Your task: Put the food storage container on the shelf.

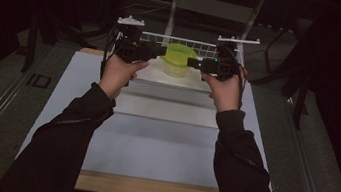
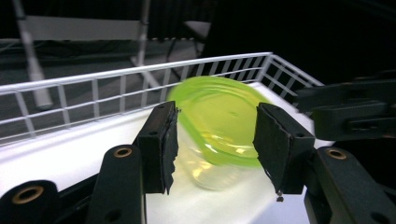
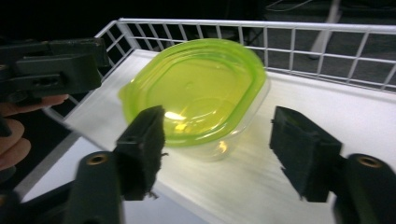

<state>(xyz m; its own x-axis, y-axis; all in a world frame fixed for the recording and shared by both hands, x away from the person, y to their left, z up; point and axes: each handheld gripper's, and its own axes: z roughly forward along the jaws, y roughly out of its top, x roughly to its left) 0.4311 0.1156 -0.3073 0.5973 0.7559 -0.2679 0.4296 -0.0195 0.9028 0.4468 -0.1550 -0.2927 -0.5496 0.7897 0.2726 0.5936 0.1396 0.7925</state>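
A clear plastic tub with a lime-green lid (image 1: 178,59) stands on a white tray (image 1: 156,76) edged by a white wire rail (image 1: 176,40). My left gripper (image 1: 157,51) is just left of the tub and my right gripper (image 1: 194,62) just right of it, both pointing inward at it. In the left gripper view the tub (image 2: 217,126) sits beyond the open jaws, with my left gripper (image 2: 215,144) empty. In the right gripper view the tub (image 3: 196,95) lies ahead of my open right gripper (image 3: 217,144), tilted toward the camera.
The wire rail (image 2: 140,88) fences the tray's far side and ends (image 3: 280,44). A pale table surface (image 1: 152,139) stretches toward the person, with a wooden front edge (image 1: 145,189). Dark floor and a metal frame (image 1: 211,6) lie beyond the tray.
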